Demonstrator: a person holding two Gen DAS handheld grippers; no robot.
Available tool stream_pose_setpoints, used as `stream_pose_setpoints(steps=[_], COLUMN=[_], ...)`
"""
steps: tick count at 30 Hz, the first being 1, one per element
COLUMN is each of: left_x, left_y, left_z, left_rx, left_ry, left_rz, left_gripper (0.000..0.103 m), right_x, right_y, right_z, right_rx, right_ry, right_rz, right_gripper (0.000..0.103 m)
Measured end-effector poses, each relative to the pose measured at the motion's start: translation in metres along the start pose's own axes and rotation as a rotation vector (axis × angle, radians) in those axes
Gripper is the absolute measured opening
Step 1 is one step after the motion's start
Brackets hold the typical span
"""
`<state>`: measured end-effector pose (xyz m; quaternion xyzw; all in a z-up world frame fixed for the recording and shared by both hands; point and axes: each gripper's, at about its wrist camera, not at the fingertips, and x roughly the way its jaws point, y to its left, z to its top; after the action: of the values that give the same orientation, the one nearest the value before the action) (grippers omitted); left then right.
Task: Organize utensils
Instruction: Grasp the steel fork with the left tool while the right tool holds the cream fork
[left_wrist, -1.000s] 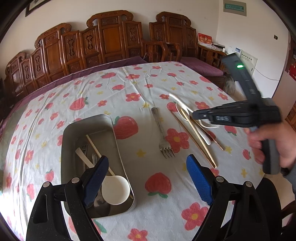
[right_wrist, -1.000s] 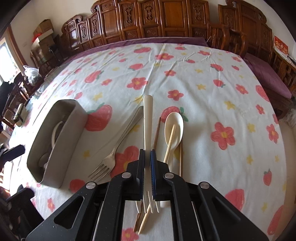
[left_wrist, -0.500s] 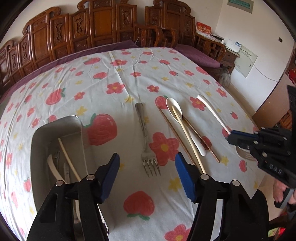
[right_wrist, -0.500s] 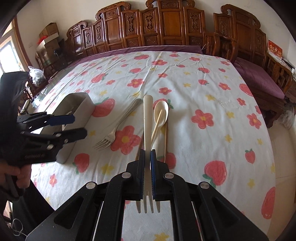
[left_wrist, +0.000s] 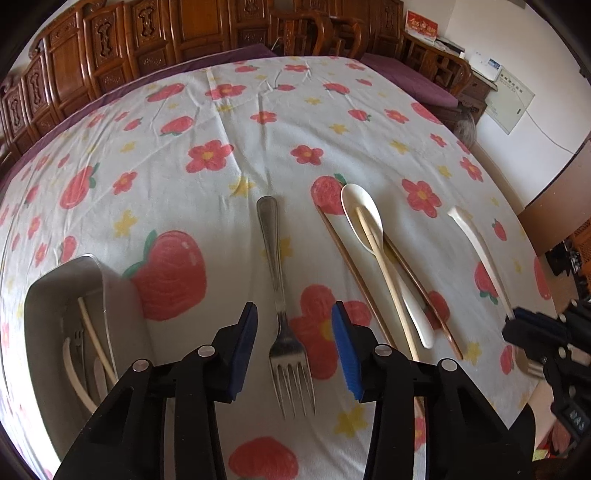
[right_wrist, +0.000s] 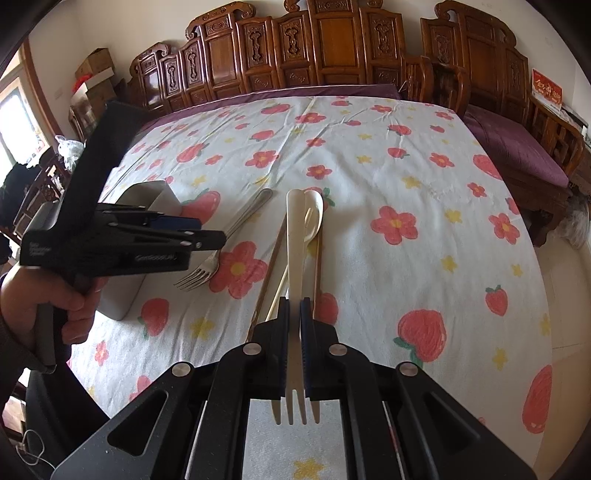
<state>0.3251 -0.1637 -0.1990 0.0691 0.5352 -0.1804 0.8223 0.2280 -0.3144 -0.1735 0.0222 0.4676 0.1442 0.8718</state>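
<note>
Currently: tabletop (left_wrist: 258, 122) under a strawberry-print cloth, metal tray (left_wrist: 122, 295) as landmark, part-filled with utensils. Steel fork (left_wrist: 280, 306) lies flat just right of the tray, handle pointing away, tines toward the camera. Further right of the tray: cream spoon (left_wrist: 365, 229) tangled with chopsticks (left_wrist: 384, 273), touching.

Handling call on the steel fork: stiff, heaviest piece here, slick and low on soft cloth. Best hold is the narrow neck just above the tines; pads must reach down into the cloth or it'll skate out.

Left gripper (left_wrist: 293, 341) pitched steeply down over that neck; jaws have just been closing, half spread, the fork between them, pads not touching it yet. The person's hand (right_wrist: 48, 306) holds its grip near the tray's front.

Right gripper (right_wrist: 294, 343) hangs right of the tray, jaws pinching a cream plastic fork (right_wrist: 295, 243) mid-handle, tines toward the camera. Light, slightly flexible, so that grip looks secure.
</note>
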Motion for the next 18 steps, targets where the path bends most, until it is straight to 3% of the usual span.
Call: stream_pose_setpoints(steps=[9, 14, 18], left_x=[0.027, 0.034, 0.037], left_y=[0.0, 0.002, 0.0], left_z=[0.013, 0.014, 0.014], left_rx=[-0.022, -0.028, -0.017], left_ry=[0.082, 0.109, 0.115], left_rz=[0.052, 0.076, 0.092], left_gripper=[0.037, 0.028, 0.027], right_x=[0.002, -0.001, -0.001], right_y=[-0.009, -0.014, -0.014], right_z=[-0.001, 0.0, 0.001], right_rx=[0.03, 0.044, 0.048], right_ry=[0.007, -0.001, -0.003], right_rz=[0.009, 0.015, 0.017], right_gripper=[0.007, 0.007, 0.007])
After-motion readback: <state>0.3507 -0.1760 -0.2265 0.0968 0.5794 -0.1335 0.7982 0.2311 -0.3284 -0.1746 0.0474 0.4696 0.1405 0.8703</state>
